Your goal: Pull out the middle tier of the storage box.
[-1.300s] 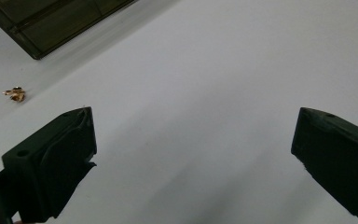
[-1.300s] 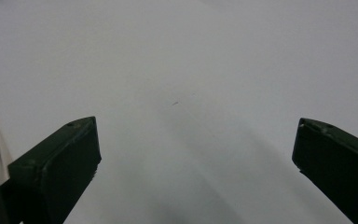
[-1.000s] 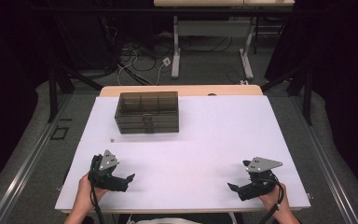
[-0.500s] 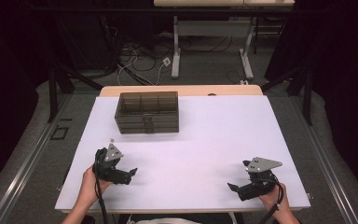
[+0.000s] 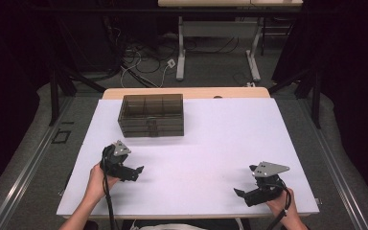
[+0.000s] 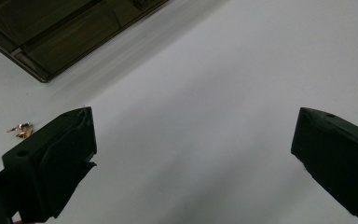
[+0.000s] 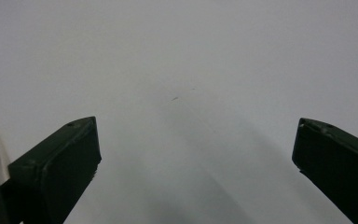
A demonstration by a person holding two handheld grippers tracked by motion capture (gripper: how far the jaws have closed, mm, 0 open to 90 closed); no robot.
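The small gold-coloured piece [image 6: 22,130] lies on the white table [image 5: 220,139], just beside the left hand-held gripper [image 6: 191,154] and off the outer side of one jaw, not between the jaws. It looks like a tiny metal part or two, glinting and thin; its exact kind is too small to tell. Near it, farther up the table, stands the smoke-tinted plastic compartment box [image 5: 151,115], its lid seemingly down, with divided cells showing through the top. Nothing appears done yet: the piece is ungrasped and the box unopened, so picking it up and stowing it probably remains. The left hand-held gripper hovers low with its jaws wide apart. The right hand-held gripper [image 5: 242,194], well apart at the table's near right, also has its jaws spread and holds nothing.
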